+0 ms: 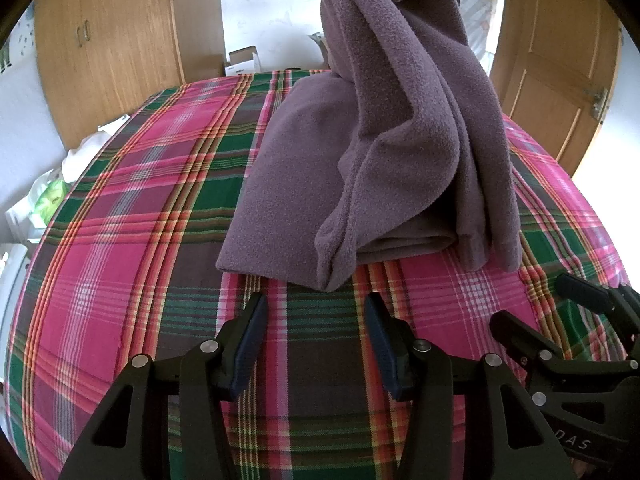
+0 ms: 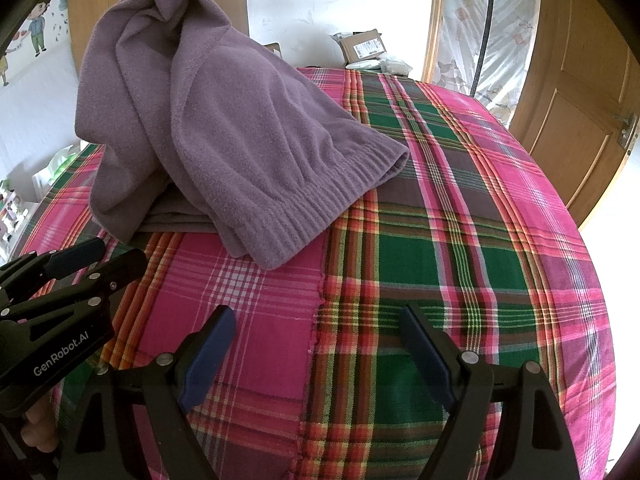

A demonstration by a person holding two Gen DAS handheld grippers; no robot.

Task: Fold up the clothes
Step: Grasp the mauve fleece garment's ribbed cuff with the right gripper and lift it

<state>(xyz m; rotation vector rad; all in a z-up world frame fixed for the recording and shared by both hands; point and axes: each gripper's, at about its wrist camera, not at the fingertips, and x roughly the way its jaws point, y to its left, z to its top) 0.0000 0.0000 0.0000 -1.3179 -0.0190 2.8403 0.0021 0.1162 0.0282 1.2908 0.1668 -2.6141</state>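
A purple fleece garment [image 1: 360, 152] lies on the plaid bedspread [image 1: 120, 240]. Part of it is flat and part is bunched into a tall heap. In the right wrist view the garment [image 2: 240, 128] shows a ribbed elastic hem facing me. My left gripper [image 1: 316, 304] is open and empty, just short of the garment's near edge. My right gripper [image 2: 316, 314] is also open and empty, over bare bedspread [image 2: 480, 200] to the right of the hem. Each gripper shows in the other's view: the right gripper [image 1: 532, 300] and the left gripper [image 2: 116, 254], side by side.
A wooden wardrobe [image 1: 104, 40] stands behind the bed and a wooden door [image 2: 580, 100] at the right. Cardboard boxes [image 2: 360, 46] sit past the far edge. White bags [image 1: 48, 192] lie beside the bed on the left. A person's fingers [image 2: 36, 436] hold the left gripper.
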